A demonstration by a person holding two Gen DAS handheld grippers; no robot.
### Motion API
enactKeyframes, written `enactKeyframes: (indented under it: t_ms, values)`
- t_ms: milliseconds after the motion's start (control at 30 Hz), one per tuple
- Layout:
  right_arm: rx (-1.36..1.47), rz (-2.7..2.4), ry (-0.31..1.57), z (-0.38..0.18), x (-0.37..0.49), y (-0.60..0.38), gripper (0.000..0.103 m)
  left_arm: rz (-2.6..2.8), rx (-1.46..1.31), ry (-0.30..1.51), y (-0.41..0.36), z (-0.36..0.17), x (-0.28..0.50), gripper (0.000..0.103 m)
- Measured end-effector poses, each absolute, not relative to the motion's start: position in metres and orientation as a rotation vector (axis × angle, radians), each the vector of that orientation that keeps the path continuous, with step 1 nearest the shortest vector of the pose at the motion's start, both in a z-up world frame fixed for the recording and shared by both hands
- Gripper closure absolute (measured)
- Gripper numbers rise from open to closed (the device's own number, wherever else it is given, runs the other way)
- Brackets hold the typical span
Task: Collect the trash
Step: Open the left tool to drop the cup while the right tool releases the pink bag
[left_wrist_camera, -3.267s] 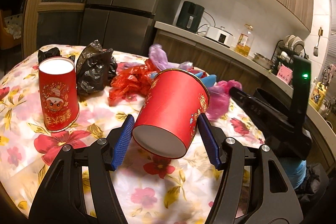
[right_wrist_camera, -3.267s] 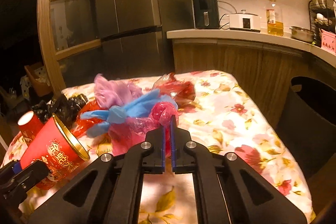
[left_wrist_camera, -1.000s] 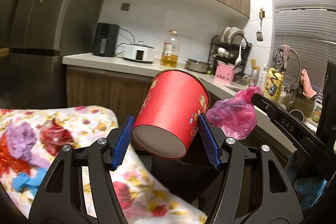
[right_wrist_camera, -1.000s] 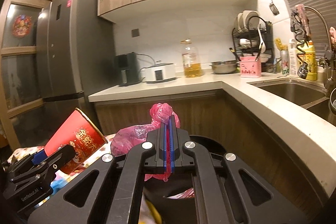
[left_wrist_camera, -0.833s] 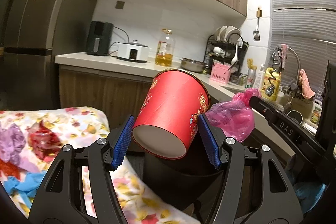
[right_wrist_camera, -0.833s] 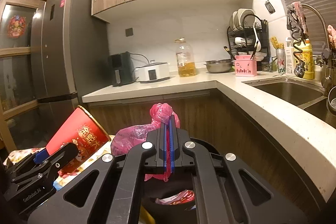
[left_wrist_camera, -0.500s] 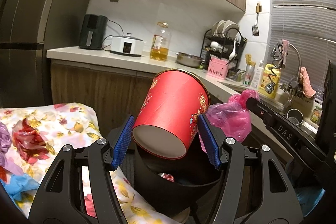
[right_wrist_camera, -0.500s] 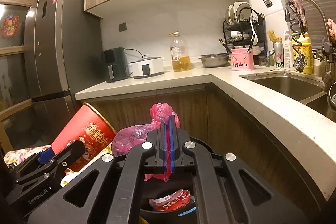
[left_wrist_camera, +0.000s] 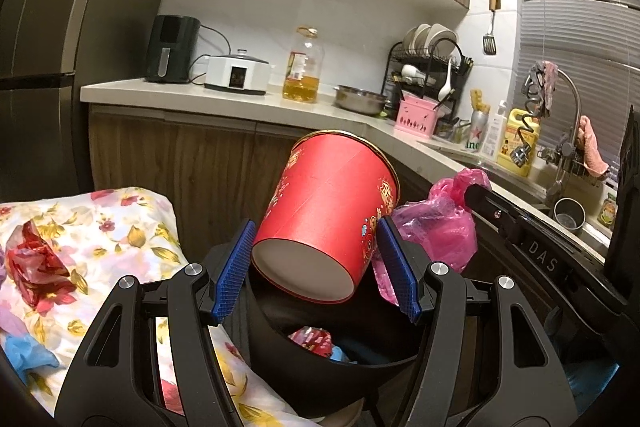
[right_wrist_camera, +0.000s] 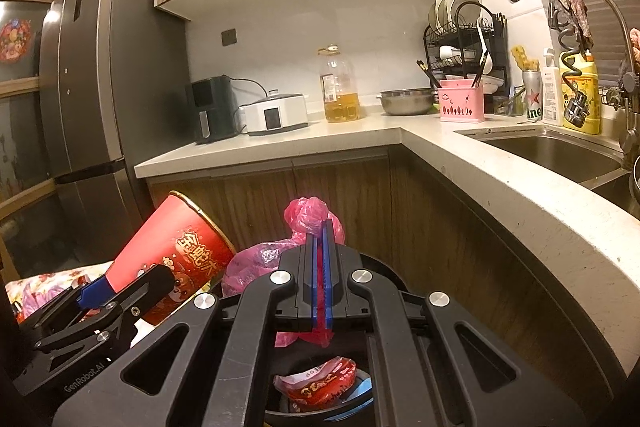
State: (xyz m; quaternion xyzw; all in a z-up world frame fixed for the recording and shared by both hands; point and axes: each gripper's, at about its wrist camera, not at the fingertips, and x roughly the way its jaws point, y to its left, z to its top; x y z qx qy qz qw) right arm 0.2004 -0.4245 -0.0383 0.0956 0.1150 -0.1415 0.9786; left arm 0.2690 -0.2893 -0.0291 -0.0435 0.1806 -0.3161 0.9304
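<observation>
My left gripper (left_wrist_camera: 316, 263) is shut on a red paper cup (left_wrist_camera: 328, 215), tilted with its base toward the camera, above the black trash bin (left_wrist_camera: 320, 379). The cup also shows in the right wrist view (right_wrist_camera: 176, 247). My right gripper (right_wrist_camera: 322, 251) is shut on a pink plastic bag (right_wrist_camera: 308, 219) and holds it over the bin (right_wrist_camera: 384, 267). The bag shows in the left wrist view (left_wrist_camera: 440, 227) right of the cup. Red wrappers (right_wrist_camera: 320, 383) lie inside the bin.
A table with a floral cloth (left_wrist_camera: 120, 227) stands left of the bin, with a red bag (left_wrist_camera: 36, 267) and blue trash (left_wrist_camera: 24, 351) on it. A wooden cabinet and counter (right_wrist_camera: 500, 195) wrap behind and right of the bin. A fridge (right_wrist_camera: 92, 107) stands at left.
Both grippers carried the cup and the pink bag from the table over to the bin and have come lower and closer above it. Both grips are unchanged.
</observation>
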Motion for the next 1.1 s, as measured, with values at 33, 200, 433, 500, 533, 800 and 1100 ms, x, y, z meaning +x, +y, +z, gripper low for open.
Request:
enactKeyframes:
  t_ms: [33, 200, 433, 500, 533, 800, 1100]
  values:
    - [0.192, -0.286, 0.234, -0.039, 0.201, -0.425, 0.100, -0.647, -0.086, 0.371, -0.290, -0.030, 0.270, 0.042]
    - [0.193, -0.289, 0.247, -0.042, 0.206, -0.428, 0.100, -0.650, -0.083, 0.385, -0.295, -0.034, 0.274, 0.041]
    - [0.190, -0.291, 0.268, -0.047, 0.214, -0.430, 0.100, -0.650, -0.081, 0.408, -0.299, -0.040, 0.280, 0.041]
    - [0.192, -0.290, 0.278, -0.049, 0.217, -0.432, 0.099, -0.650, -0.083, 0.409, -0.300, -0.041, 0.281, 0.041]
    - [0.192, -0.290, 0.282, -0.050, 0.218, -0.433, 0.099, -0.650, -0.081, 0.412, -0.300, -0.041, 0.282, 0.041]
    - [0.189, -0.294, 0.300, -0.056, 0.222, -0.437, 0.069, -0.602, -0.081, 0.448, -0.296, -0.050, 0.286, 0.032]
    - [0.186, -0.296, 0.306, -0.061, 0.210, -0.428, 0.041, -0.447, -0.049, 0.457, -0.270, -0.048, 0.276, 0.020]
